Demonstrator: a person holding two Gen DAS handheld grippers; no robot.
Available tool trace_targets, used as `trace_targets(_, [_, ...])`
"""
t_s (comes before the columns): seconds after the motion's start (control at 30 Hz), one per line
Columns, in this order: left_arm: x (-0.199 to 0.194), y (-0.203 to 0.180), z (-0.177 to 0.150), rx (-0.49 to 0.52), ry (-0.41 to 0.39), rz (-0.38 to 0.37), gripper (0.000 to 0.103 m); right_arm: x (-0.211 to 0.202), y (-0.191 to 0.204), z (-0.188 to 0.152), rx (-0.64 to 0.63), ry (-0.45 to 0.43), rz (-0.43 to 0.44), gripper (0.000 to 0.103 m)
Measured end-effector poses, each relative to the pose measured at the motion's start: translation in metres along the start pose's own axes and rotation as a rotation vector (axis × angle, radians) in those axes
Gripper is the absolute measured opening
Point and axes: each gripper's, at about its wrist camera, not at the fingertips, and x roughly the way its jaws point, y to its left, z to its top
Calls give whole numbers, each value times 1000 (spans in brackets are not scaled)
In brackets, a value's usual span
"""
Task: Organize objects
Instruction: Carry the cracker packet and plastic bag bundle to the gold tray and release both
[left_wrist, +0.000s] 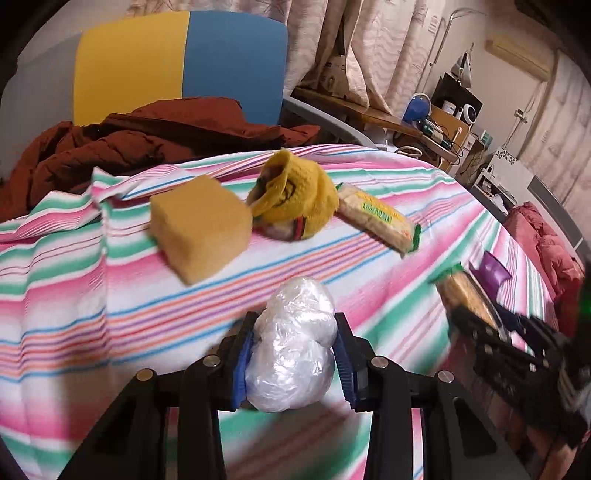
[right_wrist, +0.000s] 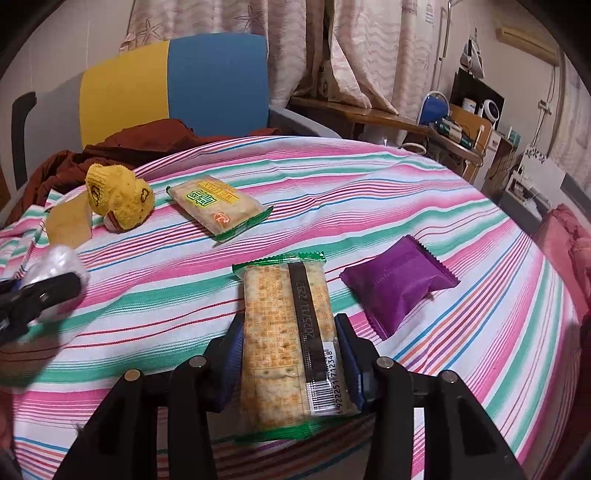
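Observation:
My left gripper (left_wrist: 293, 350) is shut on a crumpled clear plastic bag (left_wrist: 291, 343) above the striped tablecloth (left_wrist: 110, 295). My right gripper (right_wrist: 290, 354) is shut on a cracker packet (right_wrist: 288, 339) with green ends, its barcode side up. In the left wrist view that packet (left_wrist: 463, 291) and the right gripper (left_wrist: 476, 321) show at the right edge. On the cloth lie a tan sponge (left_wrist: 201, 227), a yellow knitted toy (left_wrist: 293, 201), a second cracker packet (left_wrist: 376, 218) and a purple packet (right_wrist: 399, 280). The left gripper (right_wrist: 55, 284) shows at the left in the right wrist view.
A brown jacket (left_wrist: 129, 144) lies on a blue and yellow chair (left_wrist: 184, 62) behind the table. A cluttered wooden desk (right_wrist: 424, 125) stands at the back right. A red garment (right_wrist: 569, 240) lies off the table's right edge.

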Motion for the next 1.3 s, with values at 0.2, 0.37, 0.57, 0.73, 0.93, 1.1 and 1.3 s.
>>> trace_targets(0.2, [-26, 6, -20, 7, -31, 21, 39, -13, 13, -1, -46, -36, -21, 46])
trace_targets(0.37, [-49, 14, -35, 5, -66, 32, 39, -25, 40, -5, -144, -70, -40, 46])
trace_targets(0.57, [-71, 19, -51, 20, -94, 52, 39, -45, 70, -13, -244, -104, -7, 46])
trace_targets(0.73, [-84, 26, -65, 24, -102, 61, 39, -60, 76, -15, -177, -79, 74, 46])
trace_targets(0.93, [-101, 33, -81, 32, -119, 77, 39, -76, 95, -20, -84, -40, 180, 46])
trace_targets(1.1, [-113, 43, -91, 11, -135, 84, 39, -93, 123, -25, -103, -39, 236, 46])
trace_targets(1.3, [-136, 54, -103, -29, -144, 85, 39, -115, 145, -25, -127, -57, 289, 46])
